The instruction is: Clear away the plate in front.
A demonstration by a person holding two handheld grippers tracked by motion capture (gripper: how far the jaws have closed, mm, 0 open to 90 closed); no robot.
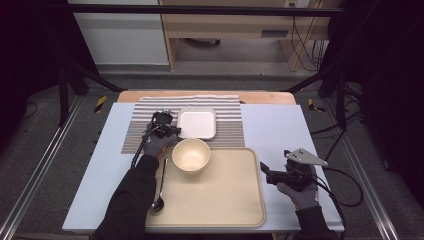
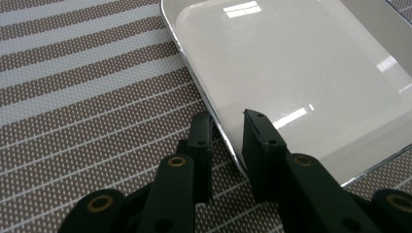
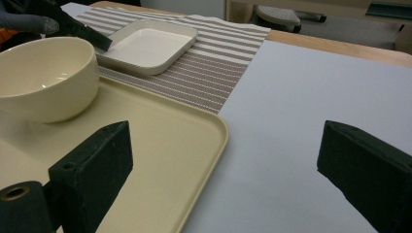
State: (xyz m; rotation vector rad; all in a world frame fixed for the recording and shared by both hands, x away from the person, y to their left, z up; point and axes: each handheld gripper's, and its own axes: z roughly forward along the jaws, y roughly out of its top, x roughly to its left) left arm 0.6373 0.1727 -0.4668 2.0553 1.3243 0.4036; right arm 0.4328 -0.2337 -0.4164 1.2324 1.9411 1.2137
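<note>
While the left gripper (image 2: pixel 227 127) straddles the near rim of the white dish (image 2: pixel 301 73), one jaw sits outside on the striped mat (image 2: pixel 87 97) and the other inside on the glossy floor, with a sliver of gap on either side, so the jaws are narrowly apart and not yet pressing. That dish is square with rounded corners, shallow, plain white and shiny enough to mirror the ceiling lights; it lies on the mat at the far middle of the table (image 1: pixel 280 130), just behind the tray (image 1: pixel 220 200). By my count: one dish, one cream bowl (image 1: pixel 191 155) and one spoon (image 1: pixel 161 187) on one beige tray, one mat, two grippers. The right gripper (image 1: pixel 266 172) rests beside the tray's right edge, jaws wide apart around nothing.
</note>
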